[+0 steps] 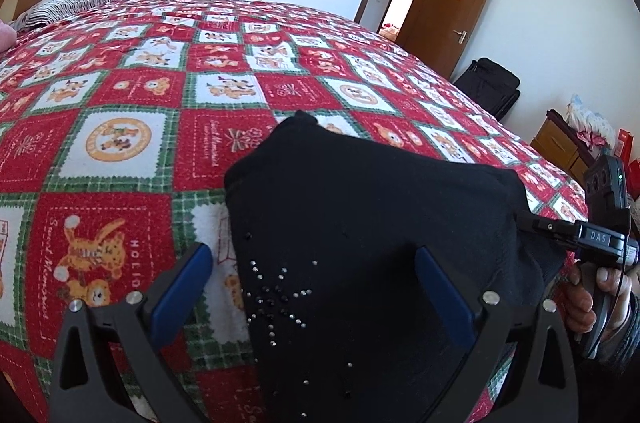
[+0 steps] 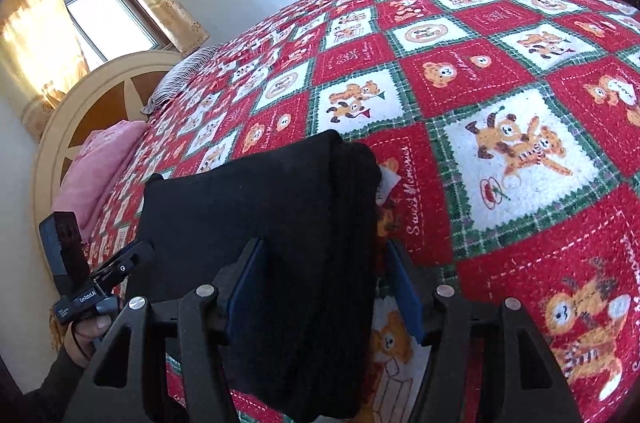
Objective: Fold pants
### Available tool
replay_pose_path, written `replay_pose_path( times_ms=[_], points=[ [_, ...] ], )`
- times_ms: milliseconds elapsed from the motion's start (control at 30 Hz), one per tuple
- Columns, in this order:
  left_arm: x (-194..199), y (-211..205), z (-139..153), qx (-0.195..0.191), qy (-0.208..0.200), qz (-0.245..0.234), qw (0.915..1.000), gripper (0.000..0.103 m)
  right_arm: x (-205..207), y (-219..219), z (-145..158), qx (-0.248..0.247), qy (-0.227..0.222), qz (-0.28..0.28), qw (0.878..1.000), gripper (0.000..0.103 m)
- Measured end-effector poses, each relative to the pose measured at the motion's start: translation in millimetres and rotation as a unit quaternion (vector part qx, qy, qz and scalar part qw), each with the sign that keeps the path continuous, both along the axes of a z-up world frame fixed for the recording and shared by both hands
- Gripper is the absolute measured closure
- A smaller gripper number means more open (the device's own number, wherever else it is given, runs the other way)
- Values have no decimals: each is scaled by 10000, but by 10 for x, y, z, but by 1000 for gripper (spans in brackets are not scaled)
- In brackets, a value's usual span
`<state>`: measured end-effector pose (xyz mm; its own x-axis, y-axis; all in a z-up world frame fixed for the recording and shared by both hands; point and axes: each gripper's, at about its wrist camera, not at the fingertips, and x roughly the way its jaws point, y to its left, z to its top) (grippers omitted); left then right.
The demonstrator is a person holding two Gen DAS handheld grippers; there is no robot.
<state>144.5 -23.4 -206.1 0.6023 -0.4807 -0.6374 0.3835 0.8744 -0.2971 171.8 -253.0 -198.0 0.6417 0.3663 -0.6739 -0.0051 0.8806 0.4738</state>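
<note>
Item: black pants [image 1: 360,223], folded into a compact, roughly square bundle, lying on the near part of a bed under a red, white and green patchwork blanket [image 1: 160,95] printed with bears. Condition: several layers stacked, thick rounded fold along one side as seen by the right wrist camera; a starburst of small studs [image 1: 276,295] faces up on the top layer. One corner at the far edge pokes up slightly; the rest sits fairly flat. Left gripper [image 1: 312,295]: fingers wide apart, hovering over the bundle, blue pads [image 1: 184,287] on either side of the studded area and not pressing the cloth. Right gripper [image 2: 324,287]: fingers apart, straddling the thick folded edge, with a gap between the pads and the cloth on at least one side; nothing appears clamped. In the left view the right gripper shows side-on at the bundle's right corner, a hand [image 1: 584,299] on its handle. Progress, as a judgement: the folding looks essentially done, with the pants reduced to a small packet and released. Remaining, at most: flattening the raised corner, squaring the edges, withdrawing both tools. Surroundings: striped pillow [image 1: 68,3], pink pillow [image 2: 100,167], open brown door [image 1: 452,7].
</note>
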Motion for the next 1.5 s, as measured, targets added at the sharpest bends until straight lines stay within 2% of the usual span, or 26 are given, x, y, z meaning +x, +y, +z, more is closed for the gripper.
replay_pose_path(
  times_ms=[100,233,300,367,400,467,500,567,667,900,1133,1200,1233,1300,1433,1500],
  points=[
    [-30,30,14,-150,44,-2,9999,3,-22,31,9,-6,-55,-6,10000,44],
    [-73,54,7,-235,30,8,9997,13,-12,32,-1,50,-67,8,10000,50],
    [-88,82,9,-303,53,32,9995,23,-11,16,-5,182,-63,38,9998,57],
    [-91,126,12,-475,153,40,9987,39,-21,-4,-13,420,-66,84,9991,66],
    [-91,149,11,-535,188,60,9984,41,-28,-3,-16,464,-71,91,9989,67],
    [-76,212,-9,-628,222,136,9977,55,-38,12,-8,473,-93,97,9988,69],
    [-61,246,-19,-695,256,160,9971,58,-46,19,0,488,-111,101,9987,70],
    [-33,327,-34,-910,359,190,9950,74,-80,47,47,469,-206,117,9986,72],
    [-41,397,-10,-1059,349,189,9936,87,-144,123,173,411,-395,187,9982,74],
    [-141,635,179,-1324,131,277,9907,91,-118,297,507,475,-684,412,9957,75],
    [-186,1256,478,-1128,-418,1002,9877,96,382,804,741,355,-797,959,9916,76],
    [-123,1366,457,-993,-224,989,9899,96,577,1000,757,374,-691,1138,9904,77],
    [-101,1402,422,-994,-108,951,9904,96,667,1097,758,217,-650,1130,9912,77],
    [-132,1436,349,-1071,-14,962,9896,96,746,1197,741,250,-580,1187,9909,77],
    [-178,1259,211,-1199,193,661,9904,91,664,1200,748,58,-607,1150,9915,77],
    [-143,1114,124,-1416,385,445,9882,90,537,1051,774,-28,-661,1011,9927,77]
  ],
)
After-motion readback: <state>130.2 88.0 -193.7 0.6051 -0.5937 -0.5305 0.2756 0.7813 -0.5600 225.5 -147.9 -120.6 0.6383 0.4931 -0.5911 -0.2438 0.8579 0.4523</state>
